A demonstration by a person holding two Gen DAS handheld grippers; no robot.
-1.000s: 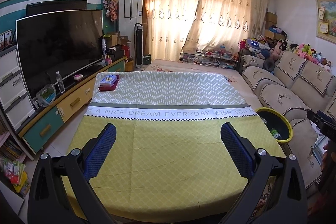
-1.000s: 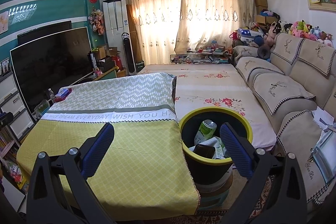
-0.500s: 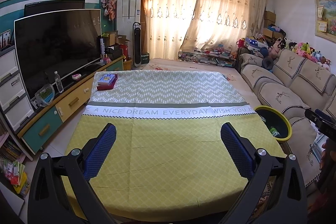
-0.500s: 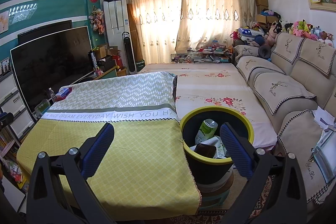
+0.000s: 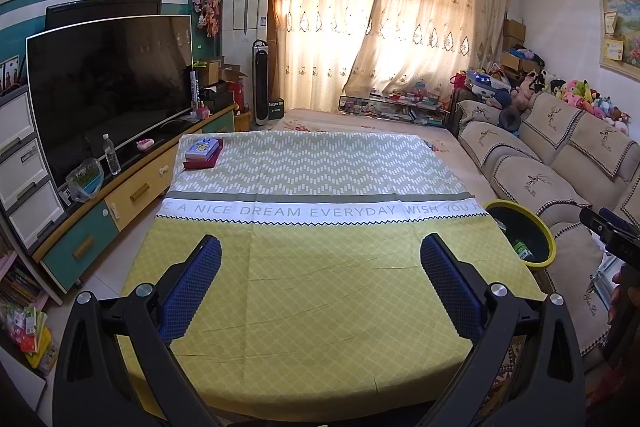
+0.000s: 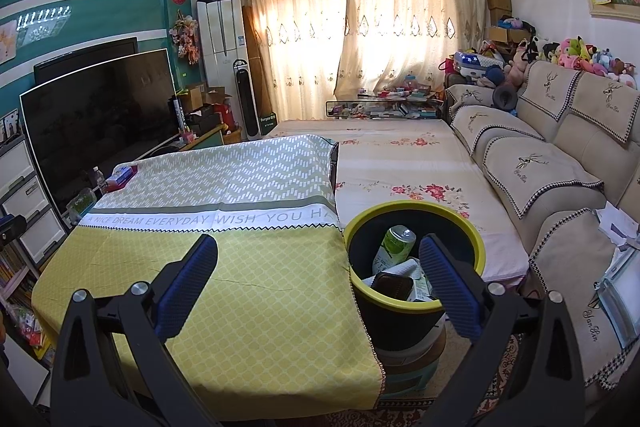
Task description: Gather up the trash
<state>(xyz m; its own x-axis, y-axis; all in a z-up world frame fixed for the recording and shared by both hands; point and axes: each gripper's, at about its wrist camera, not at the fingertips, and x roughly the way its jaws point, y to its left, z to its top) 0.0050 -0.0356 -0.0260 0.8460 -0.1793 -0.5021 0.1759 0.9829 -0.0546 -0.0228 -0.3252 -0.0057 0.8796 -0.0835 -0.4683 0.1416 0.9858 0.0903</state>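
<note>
A black trash bin with a yellow rim (image 6: pixel 478 247) stands at the table's right edge on a small stool; it also shows in the left wrist view (image 5: pixel 550 239). Inside lie a green can (image 6: pixel 394 247), a dark wallet-like item (image 6: pixel 392 285) and white wrappers. My left gripper (image 5: pixel 320 267) is open and empty above the near part of the yellow tablecloth (image 5: pixel 320 287). My right gripper (image 6: pixel 318 267) is open and empty, hovering over the table's right edge, its right finger (image 6: pixel 448 283) in front of the bin.
A stack of boxes (image 5: pixel 202 153) lies at the table's far left corner. A TV (image 5: pixel 108 87) on a cabinet runs along the left. A sofa (image 6: pixel 560 147) and a flowered mattress (image 6: pixel 400 163) fill the right side.
Both grippers stay open and empty. The left view has drifted slightly back; the bin sits a little lower in it. The right view is almost unchanged.
</note>
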